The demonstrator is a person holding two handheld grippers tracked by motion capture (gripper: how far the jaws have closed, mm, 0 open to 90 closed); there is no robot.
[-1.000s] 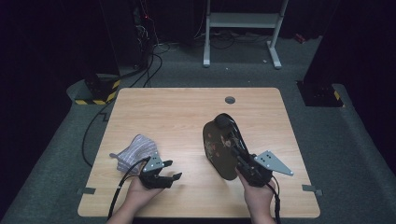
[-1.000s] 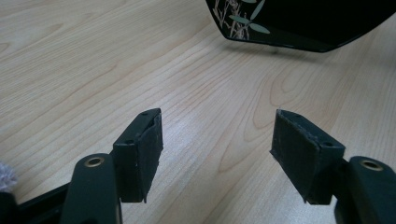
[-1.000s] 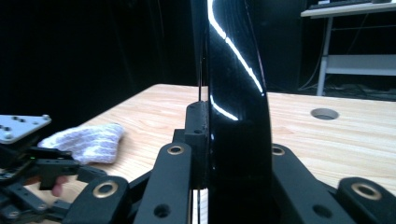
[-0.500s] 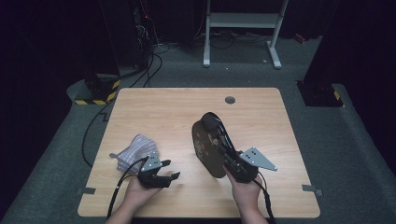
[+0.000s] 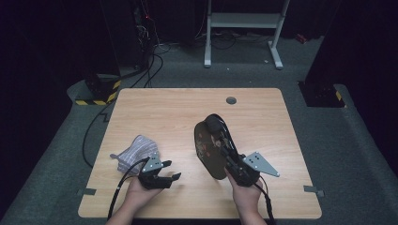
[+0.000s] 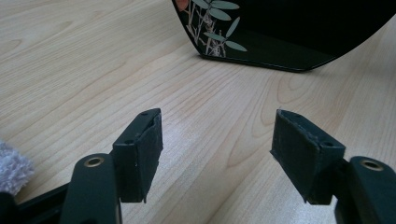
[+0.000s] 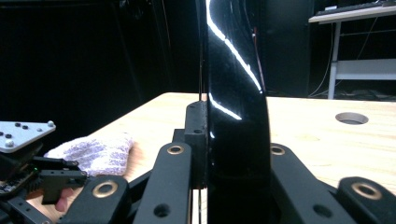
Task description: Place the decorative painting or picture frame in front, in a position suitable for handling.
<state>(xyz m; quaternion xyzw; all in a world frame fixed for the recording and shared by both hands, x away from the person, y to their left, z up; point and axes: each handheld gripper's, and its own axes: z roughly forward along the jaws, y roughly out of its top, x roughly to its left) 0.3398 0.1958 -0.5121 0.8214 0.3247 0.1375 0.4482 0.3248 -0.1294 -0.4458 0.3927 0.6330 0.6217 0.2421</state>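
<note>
plate [image 5: 210,149]: black, glossy, on edge on the table [image 5: 169,108], in right gripper [image 5: 224,151] jaws
feel: stiff, slick, breakable; hold by the rim
left gripper [image 5: 170,170]: jaws wide, empty, beside cloth [image 5: 135,153]

We observe a light wooden table [image 5: 155,108] with a round grommet hole [image 5: 231,100] near its far edge; a striped cloth [image 5: 135,152] lies on its near-left area.
</note>
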